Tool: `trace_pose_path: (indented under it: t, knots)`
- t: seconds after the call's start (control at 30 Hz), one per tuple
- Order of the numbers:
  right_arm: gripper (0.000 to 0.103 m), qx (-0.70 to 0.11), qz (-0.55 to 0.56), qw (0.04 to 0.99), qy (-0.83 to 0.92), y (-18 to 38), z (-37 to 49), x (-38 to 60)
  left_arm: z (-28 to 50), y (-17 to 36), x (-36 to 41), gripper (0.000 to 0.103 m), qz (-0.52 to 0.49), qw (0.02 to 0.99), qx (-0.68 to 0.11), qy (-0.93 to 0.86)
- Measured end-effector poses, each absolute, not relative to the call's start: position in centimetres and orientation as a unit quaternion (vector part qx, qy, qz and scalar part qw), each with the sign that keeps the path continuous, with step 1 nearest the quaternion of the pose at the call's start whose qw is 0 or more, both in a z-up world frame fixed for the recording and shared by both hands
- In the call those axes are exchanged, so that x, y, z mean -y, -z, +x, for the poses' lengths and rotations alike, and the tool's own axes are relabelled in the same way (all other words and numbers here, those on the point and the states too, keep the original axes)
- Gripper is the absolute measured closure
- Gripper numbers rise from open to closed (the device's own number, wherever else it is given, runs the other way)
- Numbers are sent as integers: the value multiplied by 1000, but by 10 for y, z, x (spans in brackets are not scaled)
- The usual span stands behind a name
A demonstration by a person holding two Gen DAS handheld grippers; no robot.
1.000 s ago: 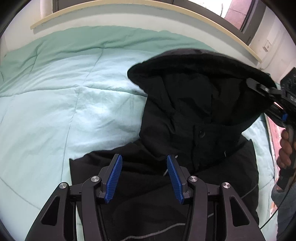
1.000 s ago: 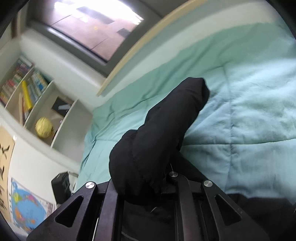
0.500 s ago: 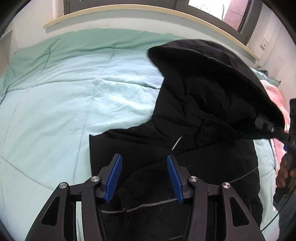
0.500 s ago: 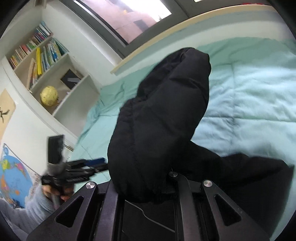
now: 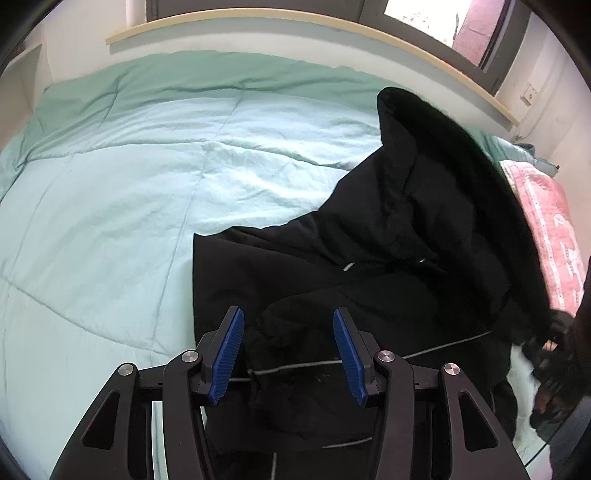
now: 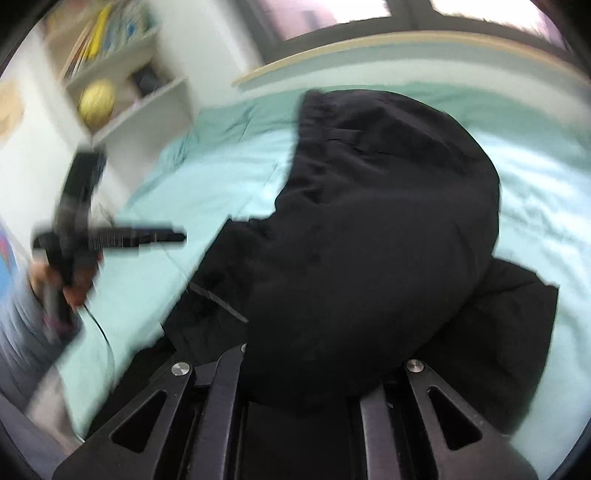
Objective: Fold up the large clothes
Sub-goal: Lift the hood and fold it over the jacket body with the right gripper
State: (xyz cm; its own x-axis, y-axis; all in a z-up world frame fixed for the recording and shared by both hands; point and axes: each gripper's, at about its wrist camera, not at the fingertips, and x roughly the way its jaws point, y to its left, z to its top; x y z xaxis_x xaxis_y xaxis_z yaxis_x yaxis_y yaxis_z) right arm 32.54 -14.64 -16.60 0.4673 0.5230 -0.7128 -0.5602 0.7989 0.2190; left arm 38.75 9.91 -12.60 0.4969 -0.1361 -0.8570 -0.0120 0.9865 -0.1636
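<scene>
A large black jacket (image 5: 369,280) lies bunched on the mint green quilt (image 5: 147,184). Its upper part (image 5: 461,177) is lifted and pulled toward the right edge of the left wrist view. There my right gripper (image 5: 550,350) holds it in a person's hand. In the right wrist view the black fabric (image 6: 369,240) drapes over my right gripper (image 6: 306,384) and hides its fingertips. My left gripper (image 5: 288,354) hovers over the jacket's lower part with its blue pads (image 5: 231,350) apart and nothing pinched. It also shows blurred as the left gripper (image 6: 110,236) in a hand.
The quilt covers the whole bed, bare to the left of the jacket. A pink pillow (image 5: 546,229) lies at the right edge. A white shelf (image 6: 147,96) with a yellow ball (image 6: 96,98) stands beside the bed. A window ledge (image 5: 295,26) runs along the far side.
The right gripper swung the lifted jacket part rightward and lower while rolling. In the left view the jacket slid right and more bare quilt appeared. The left pads stayed apart.
</scene>
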Motion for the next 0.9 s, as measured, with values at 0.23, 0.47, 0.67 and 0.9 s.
trace_pose_path:
  t: [0.23, 0.47, 0.67, 0.9]
  knots:
    - [89, -435, -71, 838, -322, 196, 304, 141, 384, 98, -79, 51, -76, 877, -466, 91]
    - [89, -429, -113, 840, -313, 201, 297, 133, 434, 49, -46, 38, -69, 891, -413, 176]
    - [89, -430, -91, 840, -317, 202, 297, 136, 502, 49, -52, 29, -128, 871, -423, 216]
    - [89, -433, -73, 839, -322, 205, 303, 142, 553, 99, -56, 28, -173, 838, -460, 239]
